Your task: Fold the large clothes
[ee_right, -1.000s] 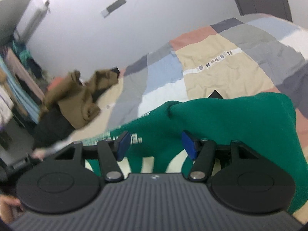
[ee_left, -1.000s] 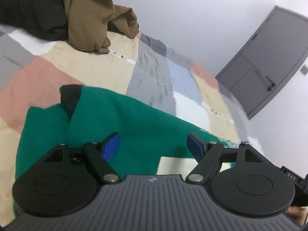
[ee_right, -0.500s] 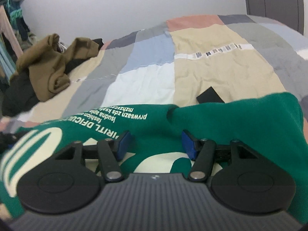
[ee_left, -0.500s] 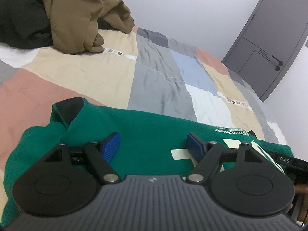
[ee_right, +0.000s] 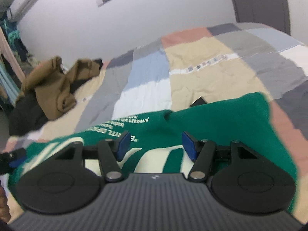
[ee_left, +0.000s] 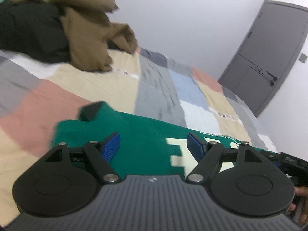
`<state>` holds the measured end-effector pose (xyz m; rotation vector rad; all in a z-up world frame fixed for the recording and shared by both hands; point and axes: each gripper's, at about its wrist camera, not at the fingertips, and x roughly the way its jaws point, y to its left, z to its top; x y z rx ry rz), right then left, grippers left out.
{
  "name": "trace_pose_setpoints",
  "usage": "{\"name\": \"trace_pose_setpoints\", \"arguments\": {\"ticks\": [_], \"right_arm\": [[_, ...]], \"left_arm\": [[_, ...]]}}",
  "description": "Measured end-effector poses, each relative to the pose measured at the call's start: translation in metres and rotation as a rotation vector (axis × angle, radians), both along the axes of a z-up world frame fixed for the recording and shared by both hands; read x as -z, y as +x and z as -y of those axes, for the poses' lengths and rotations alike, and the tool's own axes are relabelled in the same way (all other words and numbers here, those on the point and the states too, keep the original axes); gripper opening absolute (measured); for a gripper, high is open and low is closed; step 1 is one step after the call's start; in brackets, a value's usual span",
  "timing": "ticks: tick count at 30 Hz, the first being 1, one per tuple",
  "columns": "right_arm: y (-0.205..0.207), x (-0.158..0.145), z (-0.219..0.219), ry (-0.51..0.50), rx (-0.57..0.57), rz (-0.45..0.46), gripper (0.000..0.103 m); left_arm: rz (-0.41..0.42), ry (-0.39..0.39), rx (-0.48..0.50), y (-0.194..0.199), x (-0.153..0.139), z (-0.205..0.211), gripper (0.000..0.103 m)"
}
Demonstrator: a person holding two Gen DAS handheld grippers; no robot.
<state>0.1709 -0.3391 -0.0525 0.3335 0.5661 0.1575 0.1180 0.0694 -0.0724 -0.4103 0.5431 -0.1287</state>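
The left gripper (ee_left: pixel 153 143) has its jaws spread wide with nothing pressed between the blue pads; green fabric shows only behind the gap. The right gripper (ee_right: pixel 154 144) is likewise released, its jaws a little narrower, over the same cloth. Neither is grasping anything.

The green sweatshirt (ee_left: pixel 138 134) lies on the bed just ahead of both grippers, printed side up, with cream lettering (ee_right: pixel 123 123) under the right gripper and a dark cuff or collar (ee_left: pixel 90 110) poking out at its far left edge in the left wrist view. It looks partly folded, though both pictures are blurred and the exact layering cannot be read.

The likely trouble from here: jaws closing on only the top layer, so the fold drags apart when lifted, or one side catching more cloth than the other and skewing the edge. The soft patchwork bedspread (ee_left: pixel 157 96) could also get pinched along with the sweatshirt, since it wrinkles right beneath it.

A small dark flat object (ee_right: pixel 199 103) sits on the bedspread just beyond the sweatshirt's far edge and could end up under a fold pushed that way. A heap of brown clothing (ee_left: pixel 90 32) and black clothing (ee_left: pixel 32 32) sits well apart toward the head of the bed, not in the way. A grey door (ee_left: pixel 269 57) stands beyond the bed.
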Motion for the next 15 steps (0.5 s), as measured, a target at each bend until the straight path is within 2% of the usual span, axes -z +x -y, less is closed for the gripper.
{"name": "trace_pose_setpoints", "arguments": {"ticks": [3,6,7,11,15], "right_arm": [[-0.026,-0.014,0.015,-0.019,0.053,0.036,0.063],[-0.046,-0.020,0.037,-0.036,0.141,0.054,0.080],[-0.050,-0.019,0.046,-0.027,0.172,0.051,0.081],[-0.043,-0.010,0.068,-0.013,0.263,-0.024,0.081],[-0.024,0.009,0.074,0.057,0.230,-0.111,0.081]], "left_arm": [[-0.002,0.026,-0.064,-0.023,-0.008,-0.019,0.080],[-0.034,0.050,-0.126,-0.033,-0.008,-0.035,0.080],[-0.049,0.048,-0.134,-0.034,-0.006,-0.040,0.080],[-0.115,0.005,-0.146,-0.022,0.012,-0.050,0.080],[-0.159,0.012,-0.151,-0.009,0.029,-0.047,0.080]]}}
